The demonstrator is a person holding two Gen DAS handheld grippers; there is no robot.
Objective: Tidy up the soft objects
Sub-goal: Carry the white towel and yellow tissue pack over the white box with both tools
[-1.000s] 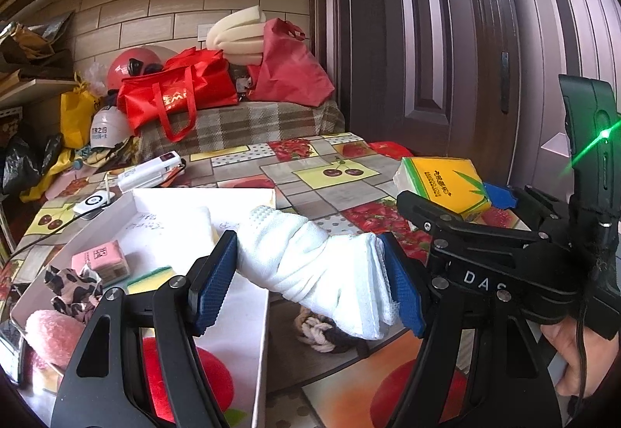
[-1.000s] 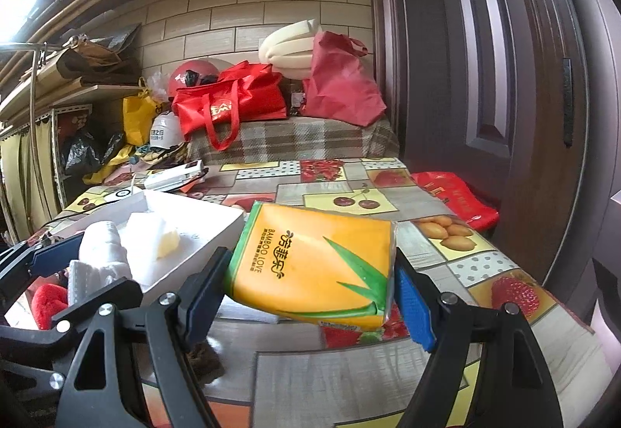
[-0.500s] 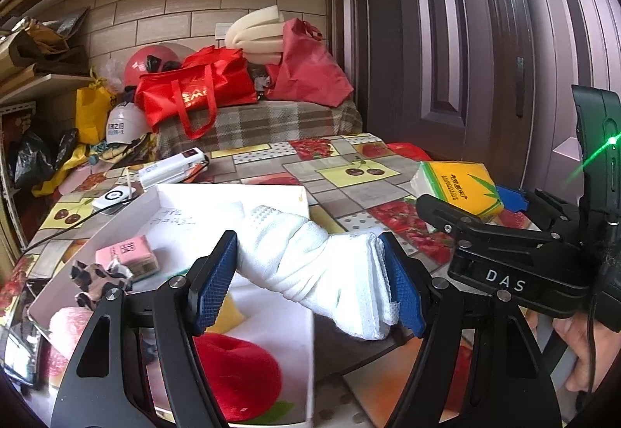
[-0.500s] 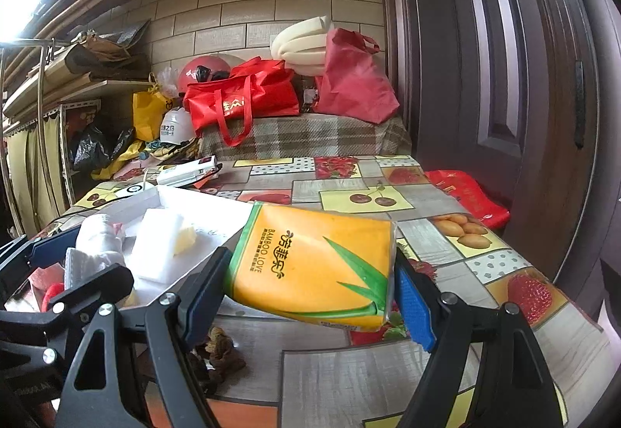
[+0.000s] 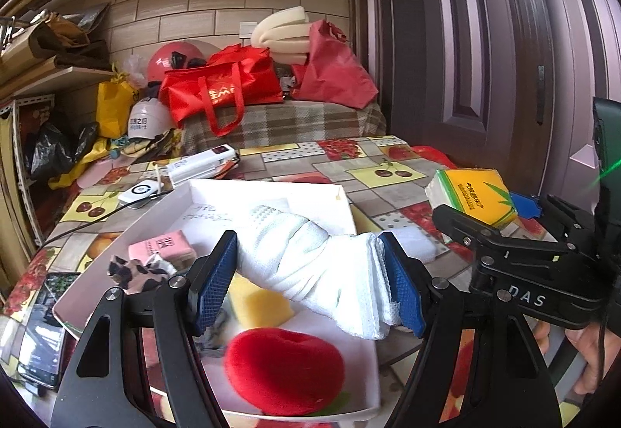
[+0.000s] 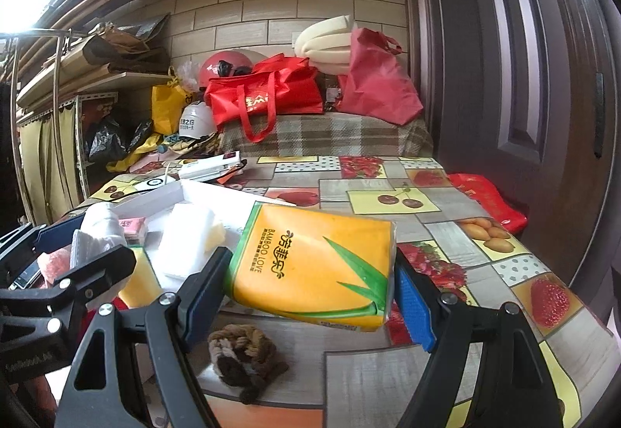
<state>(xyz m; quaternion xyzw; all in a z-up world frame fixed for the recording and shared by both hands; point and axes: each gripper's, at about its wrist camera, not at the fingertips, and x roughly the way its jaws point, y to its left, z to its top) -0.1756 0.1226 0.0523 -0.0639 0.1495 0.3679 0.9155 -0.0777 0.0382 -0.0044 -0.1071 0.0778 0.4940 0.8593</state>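
Table (image 6: 446,362) with fruit-print cloth. White tray (image 5: 271,191) sits on it. Left gripper (image 5: 310,280) clamped on a rolled white towel (image 5: 310,265), held above the tray. Right gripper (image 6: 306,292) clamped on a yellow tissue pack (image 6: 314,265), held above the table just right of the tray. In the tray: red heart plush (image 5: 285,366) at near end, yellow sponge (image 5: 260,304), pink pack (image 5: 163,249), leopard scrunchie (image 5: 132,272). Brown scrunchie (image 6: 244,358) on the table, outside the tray's right edge.

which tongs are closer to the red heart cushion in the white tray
Left. The left tongs, holding the white cloth, hang right over the red heart cushion in the white tray. The right tongs, gripping the tissue pack, are off to its side, beside the tray.
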